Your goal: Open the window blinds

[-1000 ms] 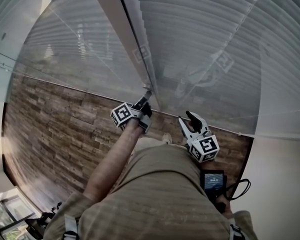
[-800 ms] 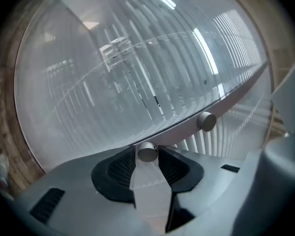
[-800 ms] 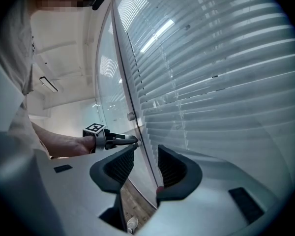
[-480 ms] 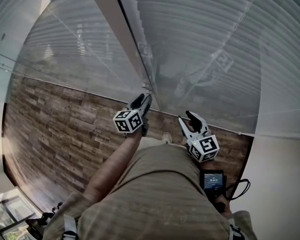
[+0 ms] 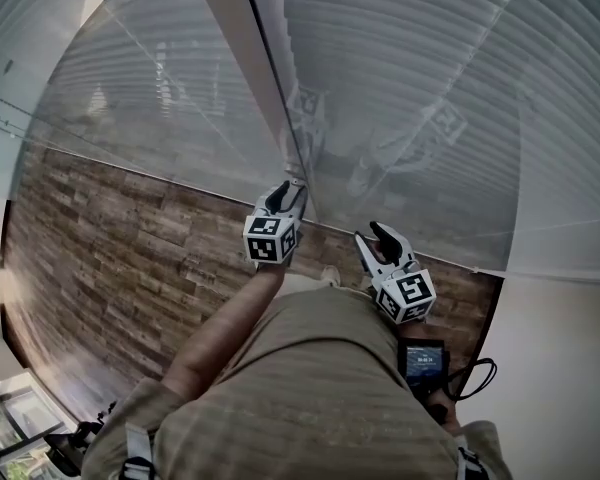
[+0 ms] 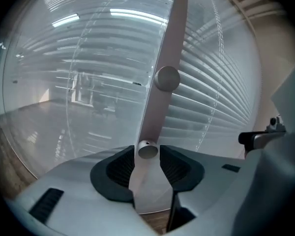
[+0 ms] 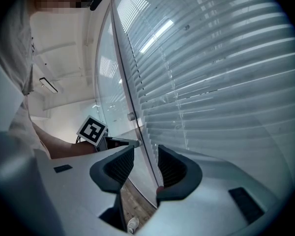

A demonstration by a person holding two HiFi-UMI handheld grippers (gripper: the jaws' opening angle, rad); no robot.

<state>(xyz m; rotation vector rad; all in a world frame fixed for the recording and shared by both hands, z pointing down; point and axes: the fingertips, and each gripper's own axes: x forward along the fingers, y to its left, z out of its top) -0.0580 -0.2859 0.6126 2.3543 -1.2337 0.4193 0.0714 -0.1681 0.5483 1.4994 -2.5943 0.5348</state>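
Left gripper view: left tongs [image 6: 147, 154] just been opening; knob [image 6: 148, 150] between, seemingly untouched.

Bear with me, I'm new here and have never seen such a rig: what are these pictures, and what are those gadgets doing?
No robot here: a person stands at a glazed wall with white slatted blinds and carries a two-jaw tool in each hand. One picture comes from a camera on the person's head, looking down to the wood-patterned floor. The other two come from cameras riding on each tool, looking along its jaws. The left hand-held gripper has its jaws either side of a small round silver knob on the pale upright window post; they have just been opening and are not clamping it. The right hand-held gripper hangs beside it, jaws apart, holding nothing. The cubes with square markers are parts of the grippers.
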